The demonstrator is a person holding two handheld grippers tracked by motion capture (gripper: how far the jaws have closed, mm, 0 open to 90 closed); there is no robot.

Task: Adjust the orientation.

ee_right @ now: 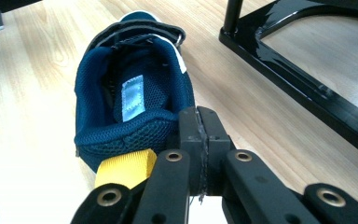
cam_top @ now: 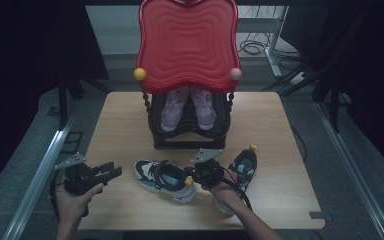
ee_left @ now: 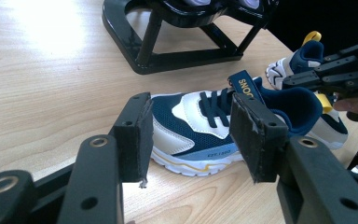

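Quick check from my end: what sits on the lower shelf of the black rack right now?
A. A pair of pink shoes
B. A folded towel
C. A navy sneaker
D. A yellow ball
A: a pair of pink shoes stands toe-forward inside the black rack, under the red tray.

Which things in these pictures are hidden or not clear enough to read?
- High view: the pink shoes on the black rack are half hidden by the red tray.
- High view: the second navy shoe is partly covered by the right hand-held gripper.
- Left gripper view: side print on the navy shoe is too small.
- Right gripper view: the insole label is blurred.
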